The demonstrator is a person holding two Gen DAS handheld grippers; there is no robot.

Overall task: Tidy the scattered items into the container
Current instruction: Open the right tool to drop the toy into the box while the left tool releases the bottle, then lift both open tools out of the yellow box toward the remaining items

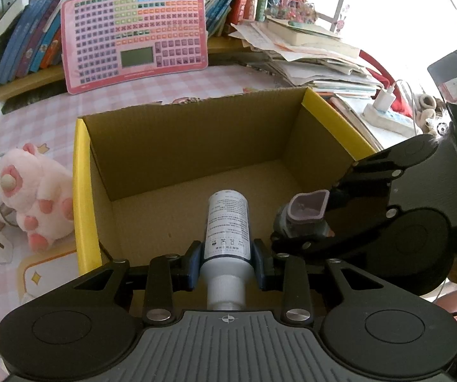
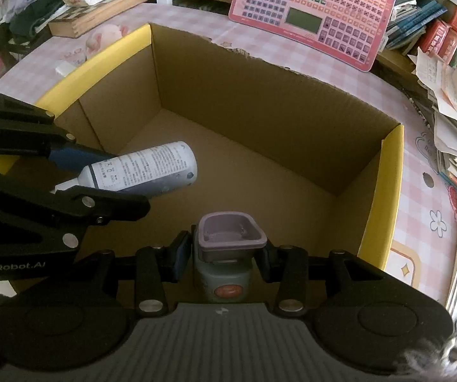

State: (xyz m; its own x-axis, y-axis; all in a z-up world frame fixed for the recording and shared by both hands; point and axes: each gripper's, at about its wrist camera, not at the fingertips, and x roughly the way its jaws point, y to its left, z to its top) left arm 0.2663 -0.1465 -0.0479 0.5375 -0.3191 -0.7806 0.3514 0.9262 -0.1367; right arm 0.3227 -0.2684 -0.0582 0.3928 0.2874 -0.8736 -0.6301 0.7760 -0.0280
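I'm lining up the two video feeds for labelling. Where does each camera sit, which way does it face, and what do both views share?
Left wrist: sits on the left gripper, looking along its fingers into the cardboard box; its jaws clamp a white bottle, and the right gripper shows at right.
Right wrist: sits on the right gripper, looking into the box from the other side; its jaws clamp a grey jar with a purple lid, and the left gripper shows at left.
Shared: box, bottle, jar, pink keyboard toy, checked tablecloth.
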